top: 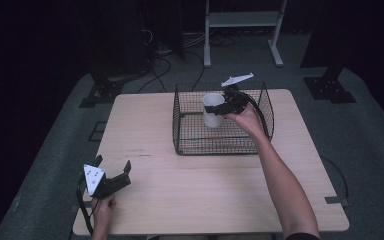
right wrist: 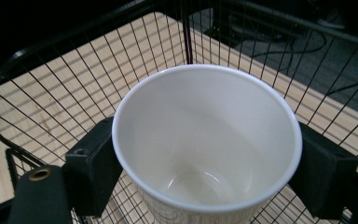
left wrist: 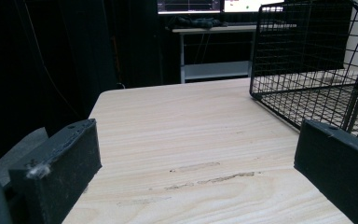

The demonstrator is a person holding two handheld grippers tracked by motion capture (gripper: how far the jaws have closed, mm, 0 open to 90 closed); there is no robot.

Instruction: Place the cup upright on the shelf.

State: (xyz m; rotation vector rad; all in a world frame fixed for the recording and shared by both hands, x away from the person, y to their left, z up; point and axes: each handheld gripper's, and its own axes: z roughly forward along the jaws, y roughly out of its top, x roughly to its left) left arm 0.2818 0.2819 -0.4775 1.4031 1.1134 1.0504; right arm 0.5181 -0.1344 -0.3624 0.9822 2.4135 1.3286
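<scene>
A white paper cup (top: 212, 111) stands upright inside a black wire basket (top: 220, 150) at the back middle of the table. My right gripper (top: 214, 108) reaches into the basket from the right and is shut on the cup. In the right gripper view the empty cup (right wrist: 205, 140) sits between the two black jaws, which press on its sides just below the rim, with the basket wire (right wrist: 74, 84) behind. My left gripper (top: 112, 164) rests low over the table's front left corner, open and holding nothing. In the left gripper view my left gripper (left wrist: 200, 158) stands wide apart over bare wood.
The wooden table (top: 195, 185) has open room in front of and left of the basket. The basket's near corner (left wrist: 307, 60) rises at the right of the left gripper view. A white frame (top: 242, 30) and dark stands with cables stand on the floor beyond the table.
</scene>
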